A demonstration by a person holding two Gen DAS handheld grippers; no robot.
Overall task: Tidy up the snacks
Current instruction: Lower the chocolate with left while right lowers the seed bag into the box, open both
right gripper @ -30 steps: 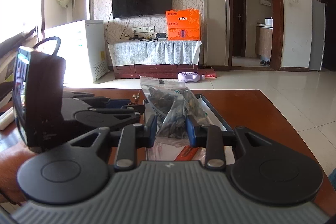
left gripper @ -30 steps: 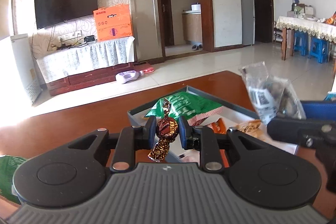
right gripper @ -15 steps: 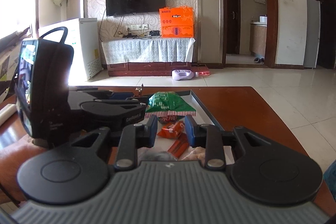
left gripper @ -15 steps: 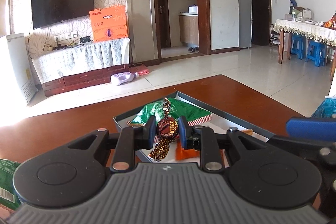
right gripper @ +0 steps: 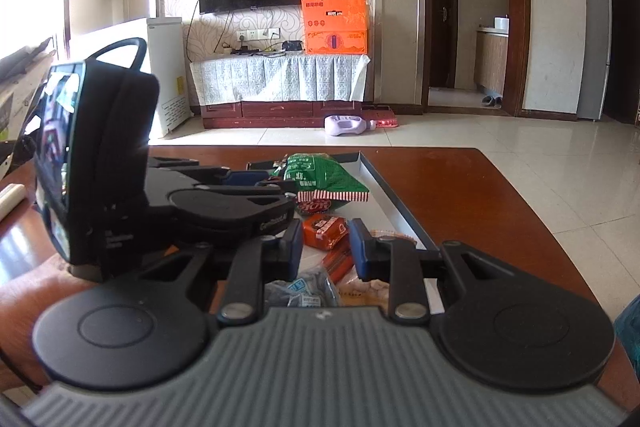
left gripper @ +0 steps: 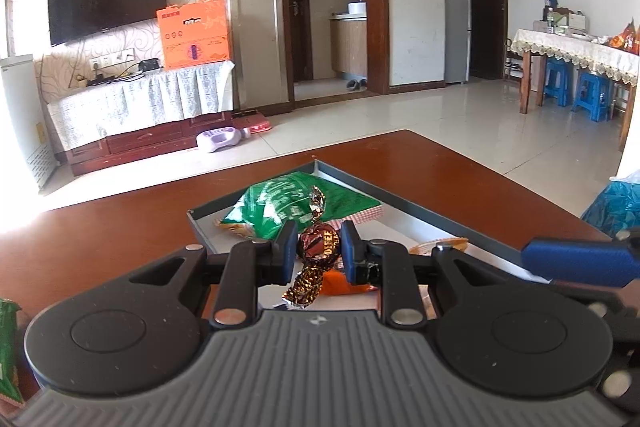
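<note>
1. Pinching a brown foil-wrapped toffee candy between its blue pads, the left gripper has both jaws pressed against the round middle of the sweet; twisted wrapper ends stick out above and below.
2. Candy hangs over the near part of a shallow grey tray with a white floor, standing on a reddish-brown wooden table.
3. Tray contents, left wrist view: green snack bag toward the far corner, an orange packet directly beneath the candy.
4. Right gripper: jaws parted at a moderate gap, nothing between them, held above the tray's near half.
5. Right wrist view, below and past the fingers: small orange-red packet, grey-blue sachet close to the gripper body, pale snack pack beside it, green bag farther back.
6. Left gripper body sits just left of the right one, over the tray's left side.
</note>
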